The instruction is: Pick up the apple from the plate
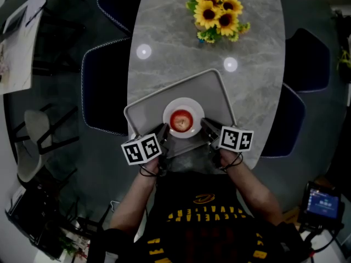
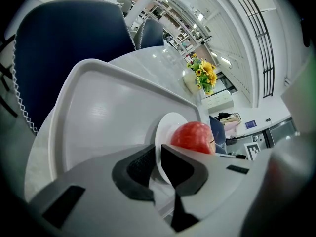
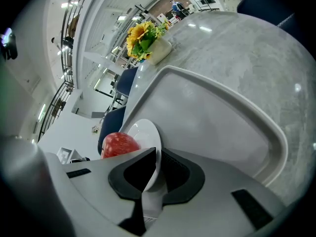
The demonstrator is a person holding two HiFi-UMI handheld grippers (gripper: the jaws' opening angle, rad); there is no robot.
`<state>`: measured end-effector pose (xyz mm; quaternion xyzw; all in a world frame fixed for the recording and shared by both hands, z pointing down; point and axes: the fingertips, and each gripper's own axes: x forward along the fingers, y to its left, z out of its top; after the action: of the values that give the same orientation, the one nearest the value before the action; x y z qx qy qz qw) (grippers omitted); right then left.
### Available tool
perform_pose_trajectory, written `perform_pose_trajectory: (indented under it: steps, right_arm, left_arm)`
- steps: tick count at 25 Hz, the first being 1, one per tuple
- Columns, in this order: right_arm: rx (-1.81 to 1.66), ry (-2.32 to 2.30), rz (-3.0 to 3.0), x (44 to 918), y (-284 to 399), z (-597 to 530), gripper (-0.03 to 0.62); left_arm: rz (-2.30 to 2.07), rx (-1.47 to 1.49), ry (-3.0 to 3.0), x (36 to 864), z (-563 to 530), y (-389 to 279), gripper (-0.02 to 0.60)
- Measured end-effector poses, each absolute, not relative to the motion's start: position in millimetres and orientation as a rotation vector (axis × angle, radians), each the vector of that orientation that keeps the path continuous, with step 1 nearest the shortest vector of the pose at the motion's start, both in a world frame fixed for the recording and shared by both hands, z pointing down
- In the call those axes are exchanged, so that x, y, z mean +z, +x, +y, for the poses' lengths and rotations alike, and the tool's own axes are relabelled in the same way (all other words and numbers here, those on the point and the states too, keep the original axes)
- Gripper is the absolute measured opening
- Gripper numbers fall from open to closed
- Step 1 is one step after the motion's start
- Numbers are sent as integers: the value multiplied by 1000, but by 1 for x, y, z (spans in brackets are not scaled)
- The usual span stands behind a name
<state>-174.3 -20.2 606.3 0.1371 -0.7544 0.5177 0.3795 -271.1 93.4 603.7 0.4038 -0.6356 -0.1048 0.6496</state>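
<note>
The round red apple (image 1: 181, 120) sits in the middle of the small white ceramic plate (image 1: 184, 100), which rests on the grey plastic tray (image 1: 208, 89). The left gripper (image 1: 163, 131) and right gripper (image 1: 205, 126) each pinch the plate's rim from opposite sides, and neither holds the fruit. The apple looks firm, smooth and fairly light, likely to roll or slip — best gripped across its widest part

Open above the apple (image 1: 181, 120); left gripper (image 1: 163, 131), right gripper (image 1: 205, 126) flank the plate (image 1: 184, 102).
</note>
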Motion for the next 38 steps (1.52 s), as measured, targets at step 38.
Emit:
perform_pose_trajectory:
  steps: [38]
  right_arm:
    - [1477, 535, -2001, 594, -69, -24, 41]
  left_arm:
    - [-1406, -78, 1109, 583, 67, -187, 41]
